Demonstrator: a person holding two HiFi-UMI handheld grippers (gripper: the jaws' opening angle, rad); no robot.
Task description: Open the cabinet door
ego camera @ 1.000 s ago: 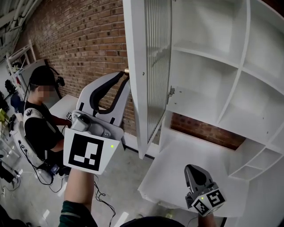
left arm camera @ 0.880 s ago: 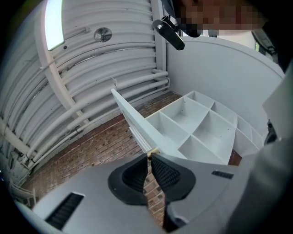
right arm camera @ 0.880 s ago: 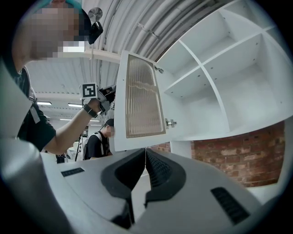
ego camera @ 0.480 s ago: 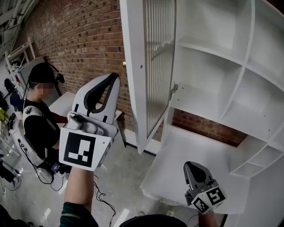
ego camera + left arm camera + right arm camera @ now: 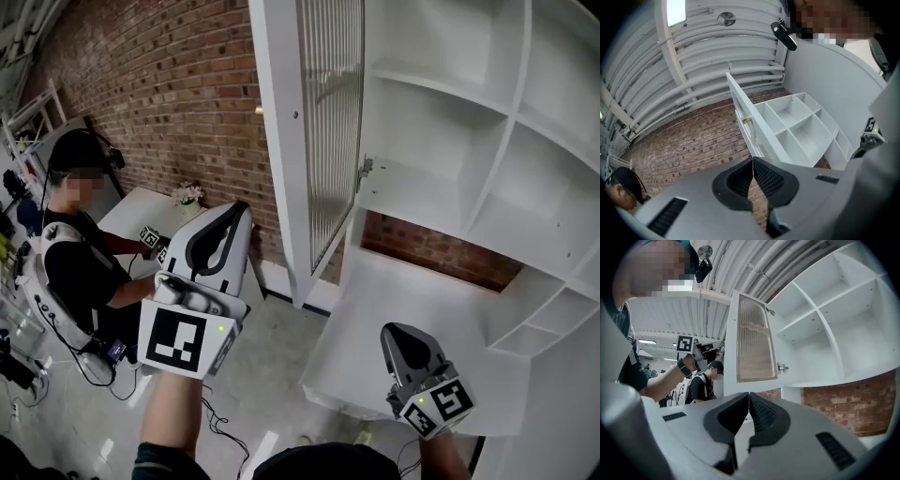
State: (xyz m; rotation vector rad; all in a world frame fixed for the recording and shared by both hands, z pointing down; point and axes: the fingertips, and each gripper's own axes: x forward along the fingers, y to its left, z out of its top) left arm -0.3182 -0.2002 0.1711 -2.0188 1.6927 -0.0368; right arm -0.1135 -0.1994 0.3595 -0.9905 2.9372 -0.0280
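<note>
The cabinet door (image 5: 319, 141) was seen as a tall white panel with a ribbed, translucent pane set into its frame. A small brass knob (image 5: 260, 111) was fixed on its outer face. The door was swung wide open and was carried by a metal hinge (image 5: 364, 172) on the side wall of the white cabinet (image 5: 450, 141).

The left gripper (image 5: 239, 208) was held below the door and on its outer side, well apart from it; neither the door nor the knob was touched. Its jaws were pressed together and nothing was held between them. In the left gripper view, the edge of the door and the knob were seen above and beyond the jaw tips.

The right gripper (image 5: 398, 330) was held lower, over the broad white bottom board (image 5: 375, 309) of the cabinet. From this gripper the door stood up and to the left, also well apart. Its jaws were likewise closed at the tips, with nothing gripped.

The cabinet was divided by shelves and upright boards into several open compartments, and only bare white boards were seen in them. A brick wall (image 5: 169, 103) was seen behind the door. A seated person (image 5: 80, 253) at a white table (image 5: 141, 211) was seen beyond the left gripper.
</note>
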